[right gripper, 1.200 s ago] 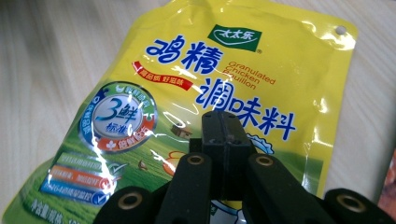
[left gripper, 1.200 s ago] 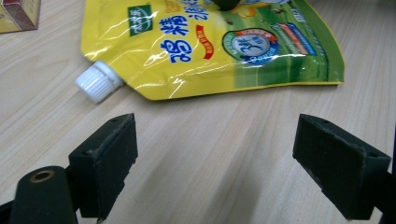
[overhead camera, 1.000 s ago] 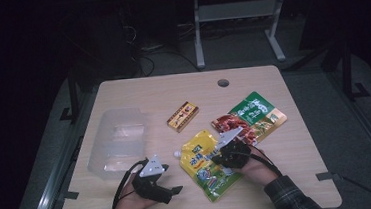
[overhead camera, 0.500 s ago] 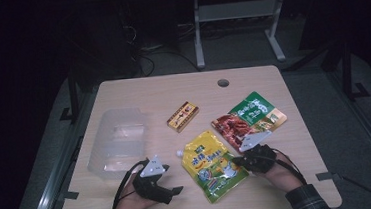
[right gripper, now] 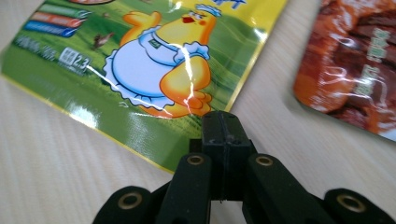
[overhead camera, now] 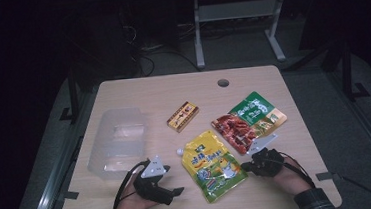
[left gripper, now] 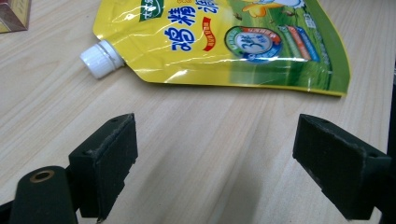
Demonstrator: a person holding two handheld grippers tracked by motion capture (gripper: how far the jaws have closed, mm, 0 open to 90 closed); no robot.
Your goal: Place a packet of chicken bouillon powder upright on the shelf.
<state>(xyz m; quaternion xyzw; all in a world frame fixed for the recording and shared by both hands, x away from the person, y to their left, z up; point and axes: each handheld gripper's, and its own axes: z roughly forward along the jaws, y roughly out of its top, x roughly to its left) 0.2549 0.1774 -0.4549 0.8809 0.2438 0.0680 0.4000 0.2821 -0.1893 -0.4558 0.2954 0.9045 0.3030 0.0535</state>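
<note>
The yellow pouch looks soft, glossy and slippery; best pinched at its flat edge beside the right gripper, fingers pressed together, empty. Left gripper fingers wide.

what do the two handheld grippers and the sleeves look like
Both grippers are black. The left gripper has blocky foam-like pads, brass-coloured rivets, a grey three-cornered plate and a looping black cable. The right gripper has the same plate and cable. The right sleeve is dark plaid.
</note>
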